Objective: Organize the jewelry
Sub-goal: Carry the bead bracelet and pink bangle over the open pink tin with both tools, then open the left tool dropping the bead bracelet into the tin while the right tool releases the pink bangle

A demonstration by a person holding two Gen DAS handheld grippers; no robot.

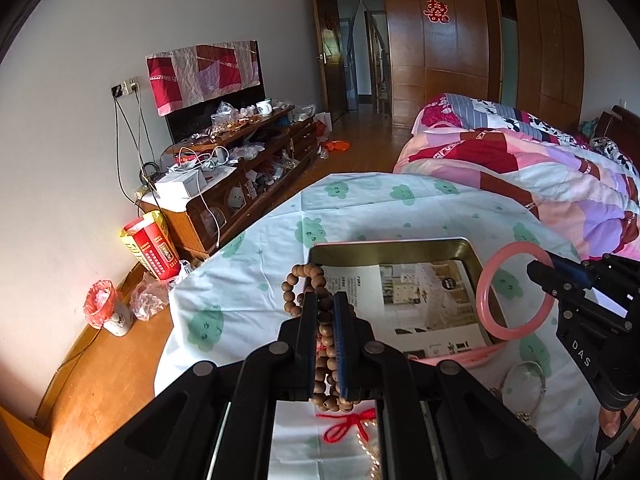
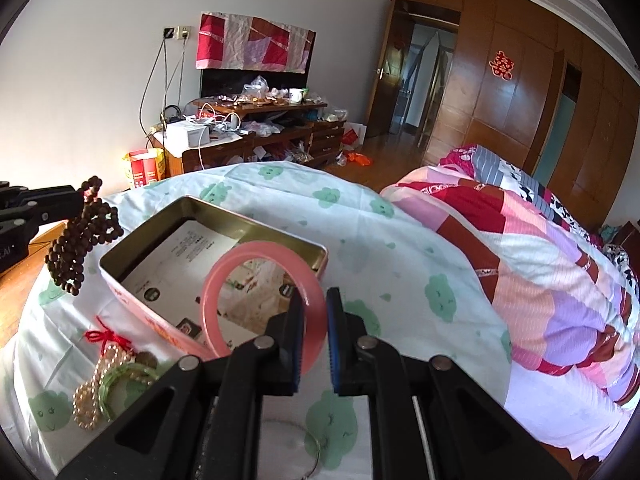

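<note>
Wooden beads come first on the left: the left tongs (image 1: 326,344) are pinched on a looped strand of brown prayer beads (image 1: 304,280), which hangs in a bunch over the near-left corner of the open tin (image 1: 468,245). To land it well, I would carry the strand fully past the tin's rim before letting go, low enough that the loops pool inside and do not drape over the edge.

The tin sits on the cloth-covered surface (image 2: 360,216), its floor lined with a printed leaflet and otherwise bare.

Further right, the right tongs (image 2: 314,340) clamp the rim of a pink bangle (image 2: 264,304), held upright above the tin's near-right side. It is smooth, rigid and glossy, so it may slip or roll; tilting it flat and setting it down beside where the beads will lie seems safest, with the two hands kept apart.

Near the tin's front wall on the surface lie a red knotted cord (image 2: 106,338), a pearl strand (image 2: 90,396) and a green bangle (image 2: 120,380), touching one another, not yet put away.
</note>
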